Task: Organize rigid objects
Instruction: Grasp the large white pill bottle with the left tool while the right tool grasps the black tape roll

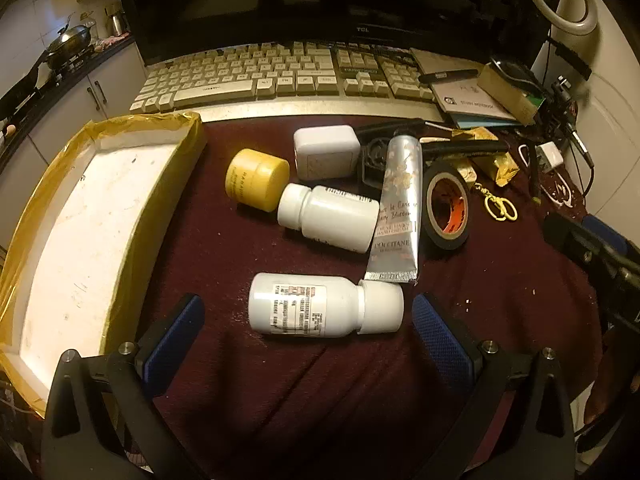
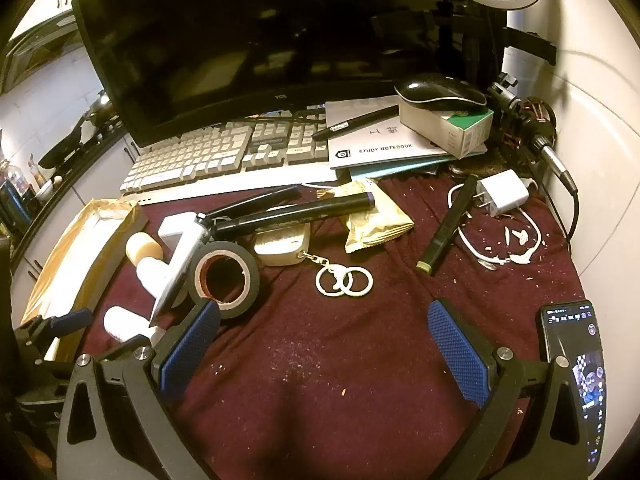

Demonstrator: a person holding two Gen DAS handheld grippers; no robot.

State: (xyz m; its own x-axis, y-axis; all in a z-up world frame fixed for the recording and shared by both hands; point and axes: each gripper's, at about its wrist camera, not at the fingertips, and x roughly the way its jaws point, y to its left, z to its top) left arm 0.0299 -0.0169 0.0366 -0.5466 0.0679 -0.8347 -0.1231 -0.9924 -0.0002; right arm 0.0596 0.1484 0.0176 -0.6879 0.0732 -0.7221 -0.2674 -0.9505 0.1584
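Observation:
In the left wrist view my left gripper (image 1: 308, 306) is open, and a white pill bottle (image 1: 316, 306) lies on its side between the blue pads without touching them. Beyond it lie a second white bottle (image 1: 332, 216), a yellow jar (image 1: 256, 180), a white square case (image 1: 326, 152), a silver cream tube (image 1: 400, 208) and a black tape roll (image 1: 446, 206). A tape-lined white tray (image 1: 80, 220) sits to the left. My right gripper (image 2: 324, 312) is open over bare maroon cloth, with the tape roll (image 2: 224, 276) just past its left finger and the key rings (image 2: 344, 280) ahead.
A keyboard (image 2: 200, 156), monitor (image 2: 224, 40), notebook (image 2: 380, 140) and a mouse (image 2: 440, 90) on a box line the back. A hand-grip exerciser (image 2: 280, 208), snack packet (image 2: 376, 220), marker (image 2: 448, 228), charger (image 2: 504, 196) and cable lie mid-table. A lit phone (image 2: 572, 368) stands at the right.

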